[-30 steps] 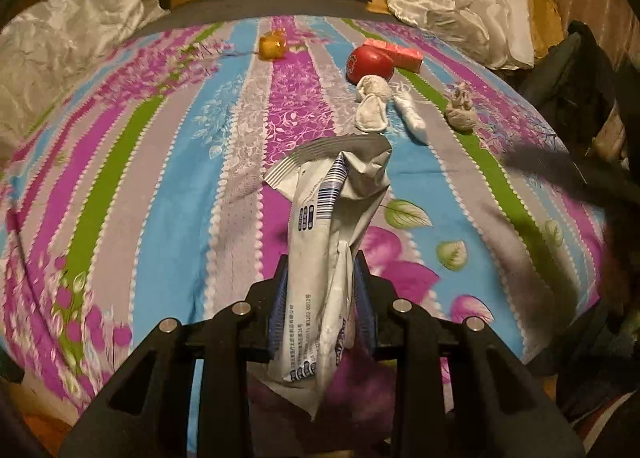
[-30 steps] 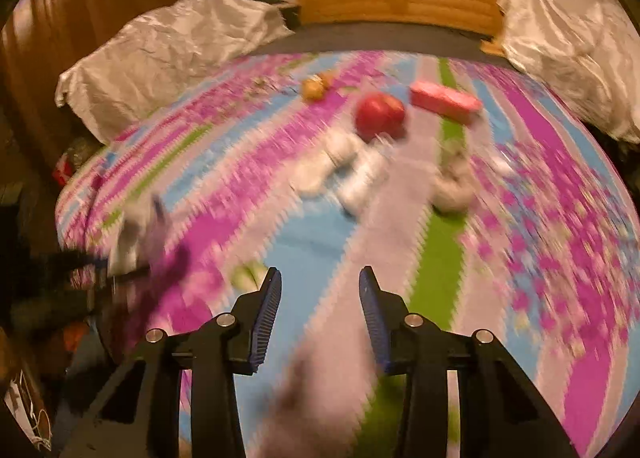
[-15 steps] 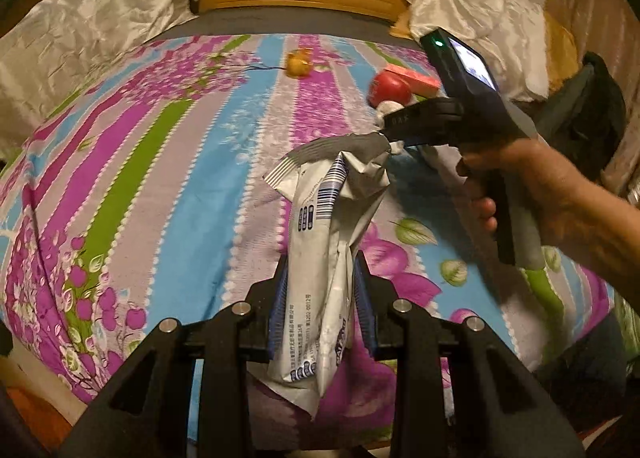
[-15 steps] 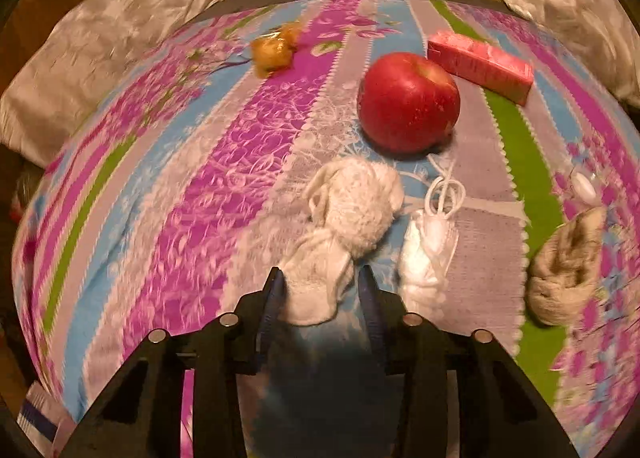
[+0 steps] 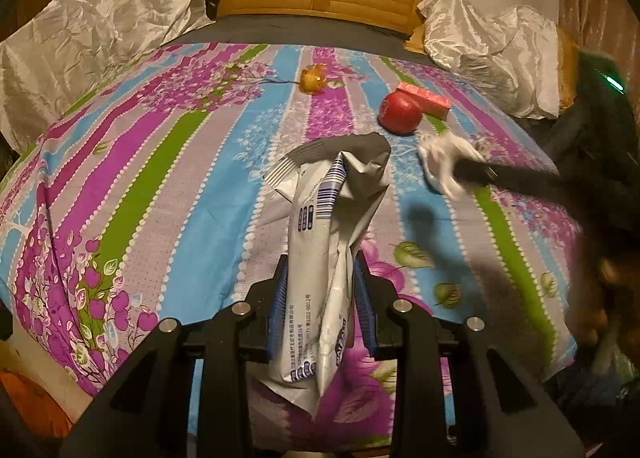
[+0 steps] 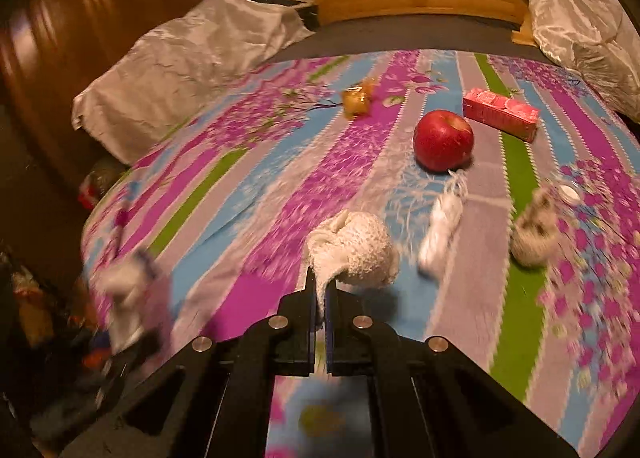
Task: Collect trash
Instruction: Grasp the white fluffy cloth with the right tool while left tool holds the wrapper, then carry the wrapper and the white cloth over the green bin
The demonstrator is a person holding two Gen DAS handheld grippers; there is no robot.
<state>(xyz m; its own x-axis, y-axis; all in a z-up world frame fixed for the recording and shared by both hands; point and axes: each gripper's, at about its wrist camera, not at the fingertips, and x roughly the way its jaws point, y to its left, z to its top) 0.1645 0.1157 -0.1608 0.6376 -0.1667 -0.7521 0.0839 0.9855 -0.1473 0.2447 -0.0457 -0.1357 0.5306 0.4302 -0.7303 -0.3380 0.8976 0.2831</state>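
I'm clamping the crumpled white fuzzy wad point(image 6: 352, 248) in my right gripper point(image 6: 319, 300), while my left gripper point(image 5: 322, 290) is pinching the open silver-white foil bag point(image 5: 332, 226) upright, mouth off to the wad's left.

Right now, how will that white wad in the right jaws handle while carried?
The white wad looks soft and floppy: it bulges beyond the shut right gripper. Probably light. Pinched only by a thin edge, so it may slip.

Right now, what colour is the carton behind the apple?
Pink-red carton; clearest in the right wrist view.
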